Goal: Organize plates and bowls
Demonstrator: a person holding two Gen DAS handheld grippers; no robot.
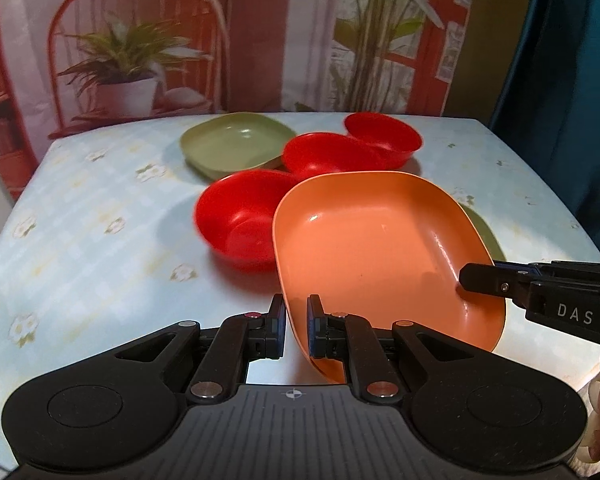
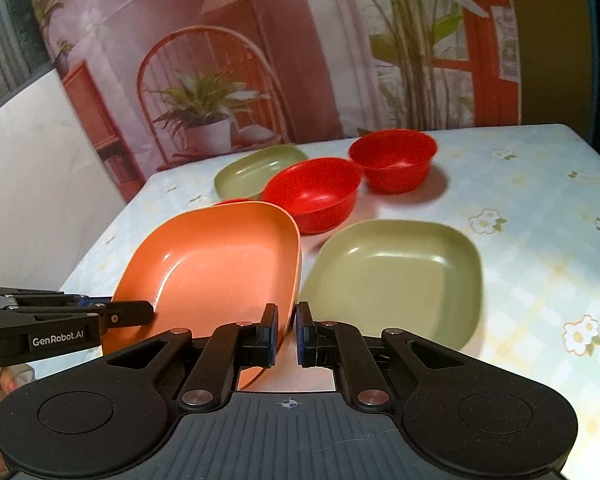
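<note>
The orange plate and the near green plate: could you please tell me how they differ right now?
The orange plate is orange; the near green plate is olive green. The orange plate is gripped at its rim by the left gripper and right gripper and tilts, while the green plate lies flat on the table, untouched. Both are shallow, rounded-square and empty.

The orange plate (image 1: pixel 376 240) clamped in both tongs looks like smooth plastic — glossy, with bright highlights. Beyond the tongs, the red bowls (image 2: pixel 314 194) share that shiny plastic look, while the green plates (image 2: pixel 396 276) seem duller. The tablecloth (image 1: pixel 100 216) underneath looks like smooth printed cloth — flowered, faintly sheened.
</note>
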